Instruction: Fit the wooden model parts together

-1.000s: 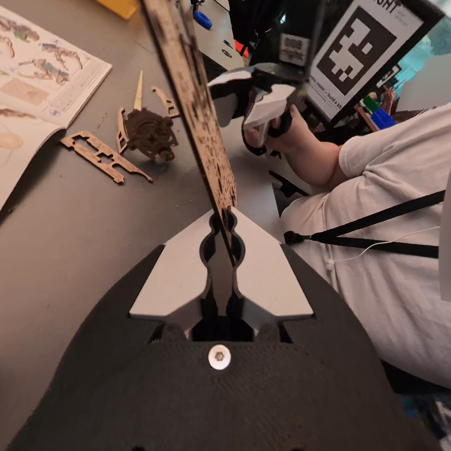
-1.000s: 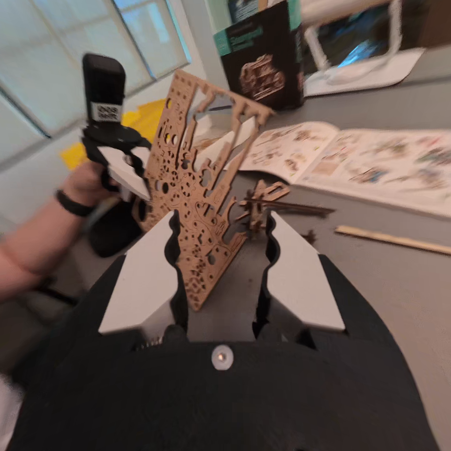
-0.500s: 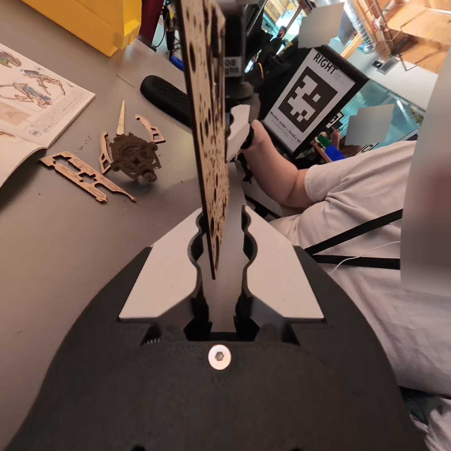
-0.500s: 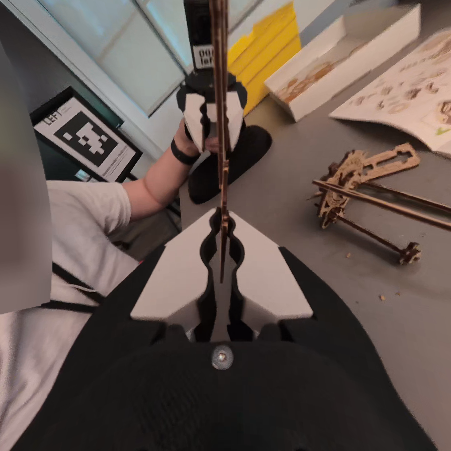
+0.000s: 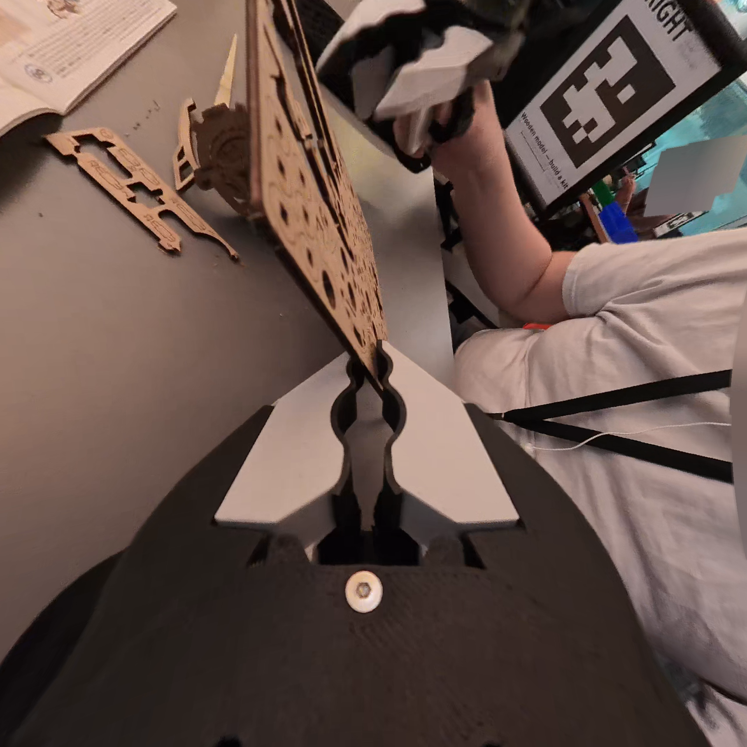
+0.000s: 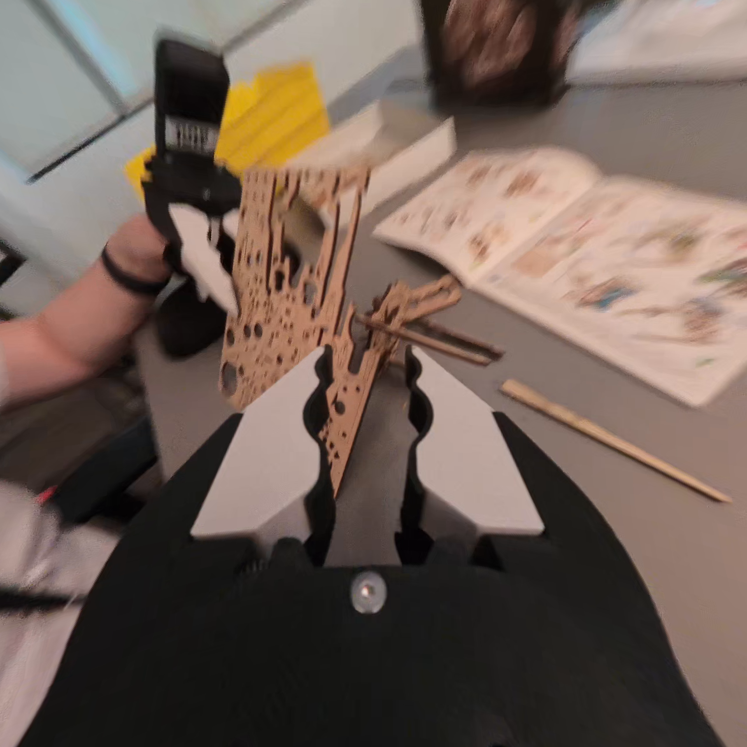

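A thin laser-cut wooden parts sheet (image 5: pixel 311 194) with many holes is held up above the grey table. My left gripper (image 5: pixel 368 357) is shut on its lower corner at the fingertips. In the right wrist view, the sheet (image 6: pixel 283 283) is blurred. One corner hangs between the fingers of my right gripper (image 6: pixel 366 353), which is open, with the corner close to the left finger. My left gripper (image 6: pixel 224 283) clamps the sheet's far edge there. A partly built wooden model (image 5: pixel 218 153) lies on the table behind the sheet, and it shows in the right wrist view (image 6: pixel 404 307) too.
A flat wooden frame piece (image 5: pixel 133 182) and an open instruction booklet (image 5: pixel 60 52) lie at the left. A wooden stick (image 6: pixel 606 436), a white tray (image 6: pixel 384 153), a yellow box (image 6: pixel 275 117) and a dark carton (image 6: pixel 497 52) are beyond. The person's body (image 5: pixel 606 404) is at the right. The tips of one gripper are about 15 centimetres away from the tips of the other.
Half a second ago my right gripper was shut on the sheet and my left was open around it. Now my left is shut on it, my right has opened, and the sheet has tilted.
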`<state>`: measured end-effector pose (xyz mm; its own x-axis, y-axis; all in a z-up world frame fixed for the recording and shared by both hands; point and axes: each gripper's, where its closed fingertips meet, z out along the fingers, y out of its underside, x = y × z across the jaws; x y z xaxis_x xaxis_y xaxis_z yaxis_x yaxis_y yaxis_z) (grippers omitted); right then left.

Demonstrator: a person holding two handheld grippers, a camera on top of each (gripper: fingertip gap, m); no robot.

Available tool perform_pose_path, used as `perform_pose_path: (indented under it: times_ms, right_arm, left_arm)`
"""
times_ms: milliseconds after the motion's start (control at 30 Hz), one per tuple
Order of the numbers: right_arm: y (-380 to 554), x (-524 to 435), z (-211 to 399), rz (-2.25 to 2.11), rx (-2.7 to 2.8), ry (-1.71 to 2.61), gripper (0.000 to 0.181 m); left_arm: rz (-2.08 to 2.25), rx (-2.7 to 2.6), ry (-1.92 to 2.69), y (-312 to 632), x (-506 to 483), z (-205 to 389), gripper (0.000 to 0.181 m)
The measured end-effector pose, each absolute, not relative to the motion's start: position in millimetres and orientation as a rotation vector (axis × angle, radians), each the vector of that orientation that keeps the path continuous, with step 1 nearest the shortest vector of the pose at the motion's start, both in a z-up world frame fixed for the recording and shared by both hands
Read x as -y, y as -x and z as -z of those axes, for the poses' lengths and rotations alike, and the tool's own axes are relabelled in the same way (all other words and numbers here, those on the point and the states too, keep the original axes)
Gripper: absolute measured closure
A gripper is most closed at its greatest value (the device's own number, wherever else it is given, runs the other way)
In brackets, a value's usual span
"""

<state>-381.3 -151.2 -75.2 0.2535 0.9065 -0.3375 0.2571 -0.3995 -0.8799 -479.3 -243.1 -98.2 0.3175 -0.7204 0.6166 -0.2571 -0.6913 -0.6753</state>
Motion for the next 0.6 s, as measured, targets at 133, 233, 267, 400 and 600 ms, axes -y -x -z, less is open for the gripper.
perform_pose_path:
  times_ms: [133,233,267,400,600]
  right_arm:
    - [393.3,184.8,36.1,-0.998,1.046,1.51,0.127]
    - [423.8,216.3,69.2,-0.81,1.287,1.544,0.129]
    - [431.3,222.2,71.1,-0.748,1.313,1.491,0.14]
    - [458.2,239.2,85.2,-0.693,1.368,1.423,0.14]
    - [469.5,230.9,95.2,-0.556,1.362,1.407,0.142]
  left_arm:
    - [1.355,-0.805,2.168,480.2,239.7,101.9,0.178]
    - [1.35,-0.807,2.164,479.0,239.8,101.9,0.178]
    - [1.348,-0.813,2.162,478.5,240.3,102.1,0.178]
    - [1.345,-0.805,2.162,477.7,239.6,102.7,0.178]
    - [1.33,-0.802,2.161,477.4,238.9,102.9,0.177]
